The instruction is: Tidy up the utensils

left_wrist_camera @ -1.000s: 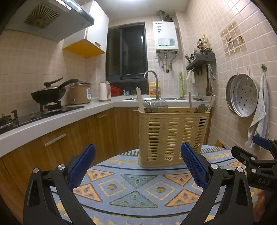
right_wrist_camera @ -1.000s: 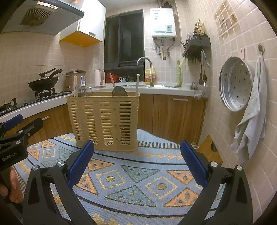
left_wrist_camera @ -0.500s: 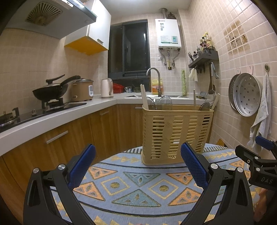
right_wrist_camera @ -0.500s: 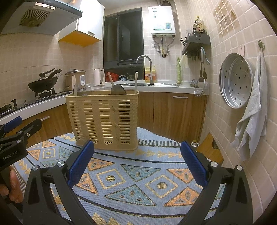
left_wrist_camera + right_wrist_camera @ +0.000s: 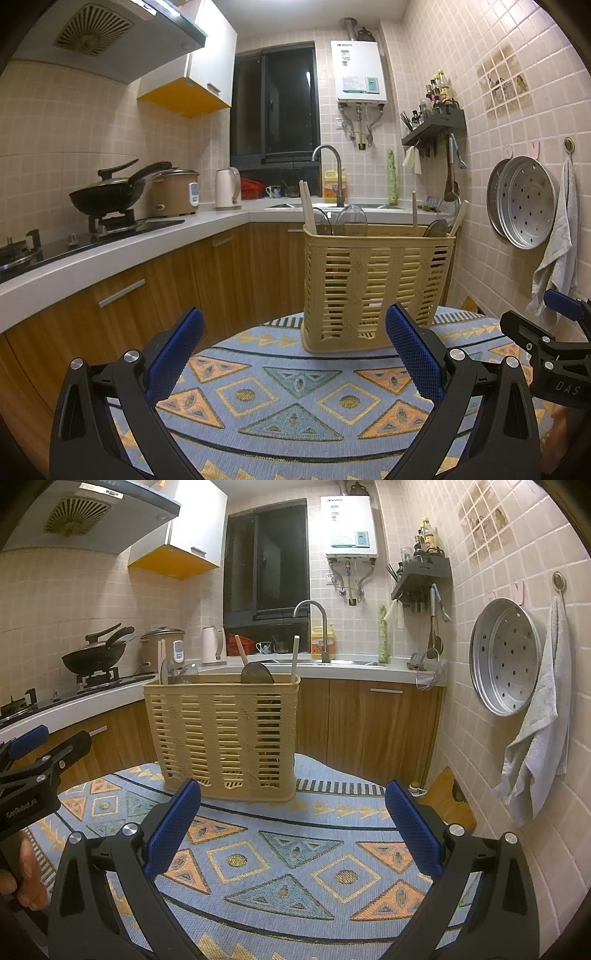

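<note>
Both tools gape wide, gripping nothing: left gripper (image 5: 294, 347) and right gripper (image 5: 293, 814) hover short of the slatted utensil basket (image 5: 373, 284); bare patterned tablecloth (image 5: 295, 387) lies between; spatulas (image 5: 257, 672) stand inside the basket.

Legible markings are few. The black plastic body of the right gripper (image 5: 561, 384), seen at the edge of the left wrist view, carries white letters "DAS". The black plastic body of the left gripper (image 5: 26, 805), seen in the right wrist view, carries white lettering, apparently "GenRobot.AI". Print on the white wall-mounted water heater (image 5: 358, 72) is too small to read.
</note>
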